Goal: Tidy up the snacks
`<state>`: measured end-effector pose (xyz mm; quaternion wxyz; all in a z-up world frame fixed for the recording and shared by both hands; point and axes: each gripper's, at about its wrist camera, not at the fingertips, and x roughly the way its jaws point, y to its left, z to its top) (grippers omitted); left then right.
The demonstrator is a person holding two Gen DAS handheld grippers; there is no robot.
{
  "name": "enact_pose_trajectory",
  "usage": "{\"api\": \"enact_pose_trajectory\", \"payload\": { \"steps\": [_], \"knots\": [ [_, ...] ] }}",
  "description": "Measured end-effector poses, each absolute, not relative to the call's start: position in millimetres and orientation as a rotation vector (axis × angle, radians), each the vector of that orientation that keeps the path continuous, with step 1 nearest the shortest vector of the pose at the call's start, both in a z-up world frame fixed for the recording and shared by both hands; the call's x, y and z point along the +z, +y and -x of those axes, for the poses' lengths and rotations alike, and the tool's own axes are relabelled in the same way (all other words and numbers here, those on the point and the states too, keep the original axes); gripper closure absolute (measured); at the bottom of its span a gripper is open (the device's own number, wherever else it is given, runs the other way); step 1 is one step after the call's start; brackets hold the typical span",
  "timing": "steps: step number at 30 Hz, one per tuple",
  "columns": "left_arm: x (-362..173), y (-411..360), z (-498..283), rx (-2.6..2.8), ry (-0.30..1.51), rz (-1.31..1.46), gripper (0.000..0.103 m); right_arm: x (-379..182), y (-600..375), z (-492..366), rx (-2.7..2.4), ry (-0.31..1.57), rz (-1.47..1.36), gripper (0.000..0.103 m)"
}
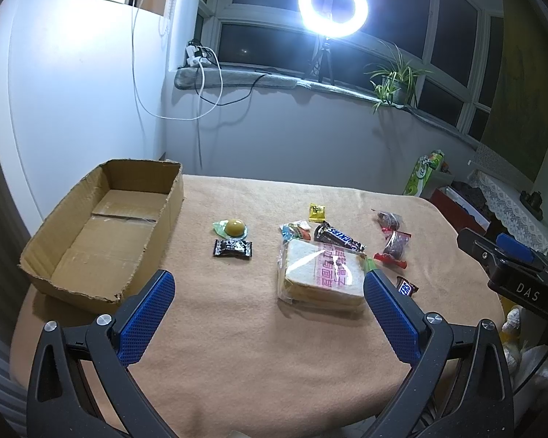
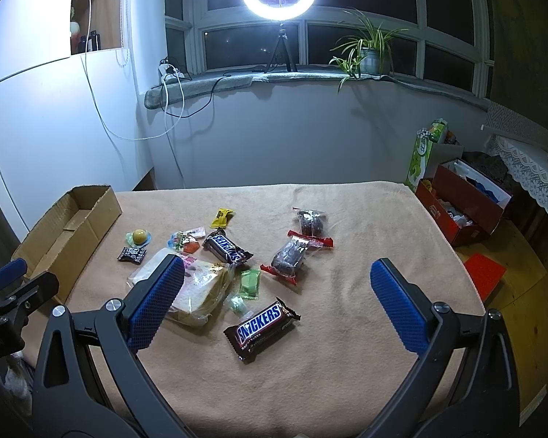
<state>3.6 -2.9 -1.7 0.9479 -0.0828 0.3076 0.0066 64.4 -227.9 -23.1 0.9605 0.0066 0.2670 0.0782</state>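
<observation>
**Snacks scattered, box empty**

Two Snickers bars (image 2: 261,329) (image 2: 227,247), two dark pastry packets (image 2: 288,254) and one bagged sandwich (image 1: 321,273) are seen mid-desk (image 2: 347,365). The cardboard box (image 1: 102,233) sits at the left edge. Both the left claw (image 1: 269,312) and right claw (image 2: 277,304) are held released, empty.

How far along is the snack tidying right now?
Nothing looks done yet: the cardboard box holds no snacks. Nothing is in hand; the left gripper and right gripper are both open. Left to move: sandwich, Snickers bars, small candies.
</observation>
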Motion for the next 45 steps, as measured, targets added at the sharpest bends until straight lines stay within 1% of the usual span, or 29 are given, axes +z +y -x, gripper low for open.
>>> {"api": "enact_pose_trajectory", "payload": {
  "steps": [22,30,32,34,36,38,41,42,43,45],
  "knots": [
    [-13.8,1.0,-17.6,-0.016,0.658,0.204,0.001,-37.0,-225.3,-79.2,0.159,0.584,-0.007,0.000],
    [-28.2,7.7,-32.5,-0.060,0.702,0.271,0.001,-49.0,-227.1,-96.9,0.241,0.654,-0.056,0.000],
    [-31.5,7.8,-35.9,-0.081,0.710,0.285,0.003,-54.9,-227.6,-103.2,0.290,0.685,-0.089,0.000],
    [-35.2,8.4,-39.2,-0.102,0.726,0.306,0.007,-63.0,-229.1,-109.3,0.335,0.724,-0.136,0.000],
    [-39.2,9.7,-43.2,-0.129,0.742,0.337,0.008,-70.7,-228.9,-116.5,0.382,0.761,-0.178,0.000],
    [-43.6,10.6,-47.6,-0.154,0.760,0.366,0.011,-79.3,-228.3,-123.9,0.422,0.803,-0.213,0.000],
    [-47.7,7.4,-52.5,-0.187,0.780,0.383,0.012,-88.9,-226.8,-133.8,0.464,0.849,-0.237,0.000],
    [-49.6,6.5,-54.5,-0.200,0.787,0.387,0.015,-91.6,-226.4,-137.6,0.471,0.864,-0.245,0.000],
    [-52.0,6.2,-56.9,-0.209,0.795,0.394,0.019,-93.9,-226.5,-140.3,0.484,0.875,-0.260,0.000],
    [-55.7,6.2,-62.1,-0.228,0.810,0.415,0.022,-96.9,-227.7,-145.2,0.506,0.894,-0.292,0.000]
  ]
}}
